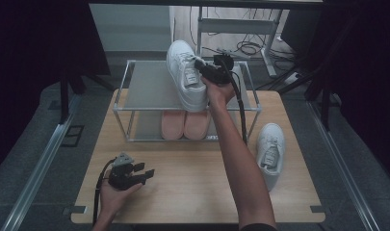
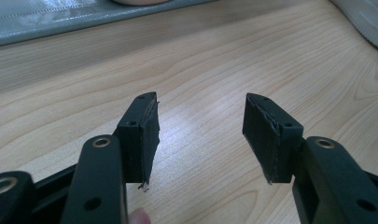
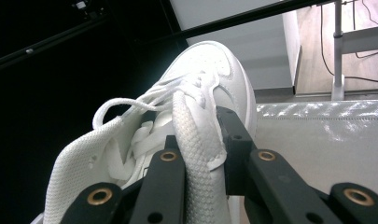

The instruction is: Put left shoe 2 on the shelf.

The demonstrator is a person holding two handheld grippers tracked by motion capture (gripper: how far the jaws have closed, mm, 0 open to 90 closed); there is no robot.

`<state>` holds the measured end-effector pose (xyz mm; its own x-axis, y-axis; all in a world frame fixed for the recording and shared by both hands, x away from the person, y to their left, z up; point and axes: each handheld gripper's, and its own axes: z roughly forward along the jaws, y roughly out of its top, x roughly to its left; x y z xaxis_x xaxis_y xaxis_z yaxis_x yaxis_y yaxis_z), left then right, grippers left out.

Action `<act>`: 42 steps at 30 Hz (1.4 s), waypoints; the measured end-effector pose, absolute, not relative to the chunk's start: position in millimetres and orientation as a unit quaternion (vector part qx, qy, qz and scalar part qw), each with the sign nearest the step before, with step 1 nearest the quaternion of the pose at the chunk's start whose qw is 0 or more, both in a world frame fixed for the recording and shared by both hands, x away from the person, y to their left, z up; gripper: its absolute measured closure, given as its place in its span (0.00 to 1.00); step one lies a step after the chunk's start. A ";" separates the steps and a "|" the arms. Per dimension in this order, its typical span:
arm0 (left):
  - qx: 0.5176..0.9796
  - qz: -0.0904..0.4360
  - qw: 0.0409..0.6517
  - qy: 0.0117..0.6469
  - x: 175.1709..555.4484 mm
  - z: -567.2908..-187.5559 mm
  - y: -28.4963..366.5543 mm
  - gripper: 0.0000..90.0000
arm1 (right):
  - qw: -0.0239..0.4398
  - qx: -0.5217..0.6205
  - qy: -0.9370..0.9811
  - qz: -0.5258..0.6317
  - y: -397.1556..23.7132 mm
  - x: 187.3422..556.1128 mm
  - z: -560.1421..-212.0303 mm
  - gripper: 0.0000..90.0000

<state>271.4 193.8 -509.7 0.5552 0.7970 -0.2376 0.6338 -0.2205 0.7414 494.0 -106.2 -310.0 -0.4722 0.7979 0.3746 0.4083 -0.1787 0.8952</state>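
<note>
The right gripper (image 3: 198,140) is pinching the white sneaker's (image 1: 185,74) collar, carrying it over the shoe rack's (image 1: 149,86) top shelf for shelving; the left gripper (image 2: 200,135) is resting open-fingered on the surface (image 1: 192,178).

Two bare forearms are seen at the bottom of the high view. Each black hand-held gripper (image 1: 147,174) (image 1: 198,63) trails a black cable; brass-ringed screw holes and ribbed black pads (image 2: 263,135) are shown on the jaws.
</note>
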 end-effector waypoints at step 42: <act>0.783 0.097 0.410 0.458 271.7 -513.6 186.7 0.51 | 0.183 0.478 0.628 0.587 -145.8 487.3 -320.2 0.69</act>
